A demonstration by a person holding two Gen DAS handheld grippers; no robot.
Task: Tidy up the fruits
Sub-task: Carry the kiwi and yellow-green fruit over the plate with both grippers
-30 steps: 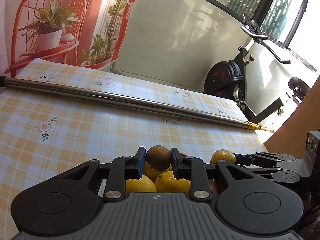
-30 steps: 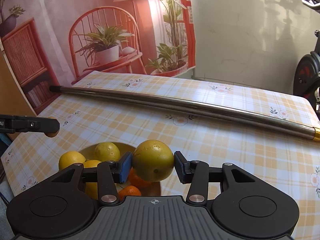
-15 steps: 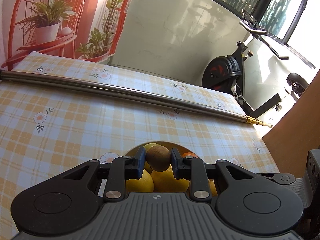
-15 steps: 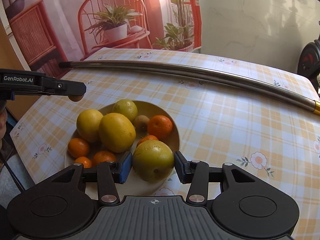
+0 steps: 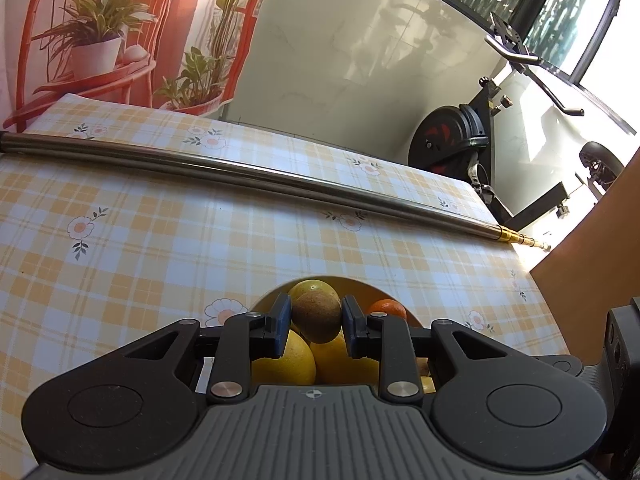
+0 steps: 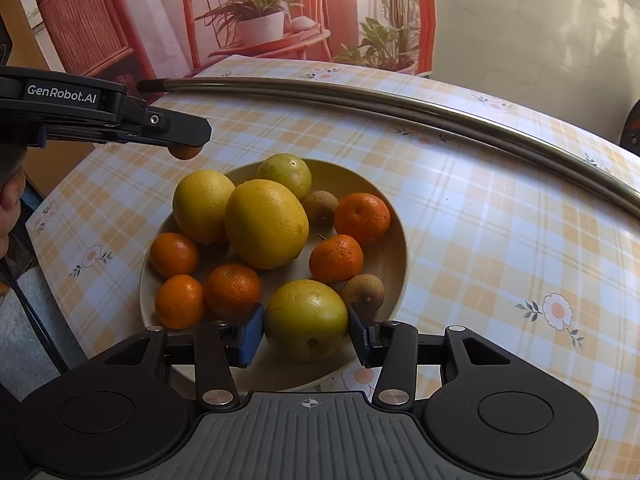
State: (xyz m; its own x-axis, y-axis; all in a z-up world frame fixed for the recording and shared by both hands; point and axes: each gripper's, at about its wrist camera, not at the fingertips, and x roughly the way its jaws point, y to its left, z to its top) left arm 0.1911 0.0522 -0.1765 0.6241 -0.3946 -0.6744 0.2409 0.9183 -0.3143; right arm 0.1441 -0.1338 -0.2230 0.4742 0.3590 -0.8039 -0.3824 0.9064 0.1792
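Note:
A cream bowl (image 6: 400,248) on the checked tablecloth holds several yellow citrus fruits, mandarins (image 6: 362,218) and small brown fruits (image 6: 320,207). My right gripper (image 6: 306,330) is shut on a yellow-green citrus (image 6: 306,320) just above the bowl's near rim. My left gripper (image 5: 316,324) is shut on a small brown fruit (image 5: 316,316) over the bowl (image 5: 360,284). In the right wrist view the left gripper (image 6: 186,140) reaches in from the left above the bowl's far left rim, the brown fruit (image 6: 183,152) peeking out under it.
A long steel pole (image 6: 400,100) lies across the table behind the bowl, also the pole (image 5: 280,180) in the left wrist view. A hand (image 6: 10,208) shows at the left edge. An exercise bike (image 5: 460,140) stands past the table's far right.
My right gripper has tilted down and come in over the bowl with its citrus, so the whole bowl shows. The left gripper has stayed over the bowl with the brown fruit.

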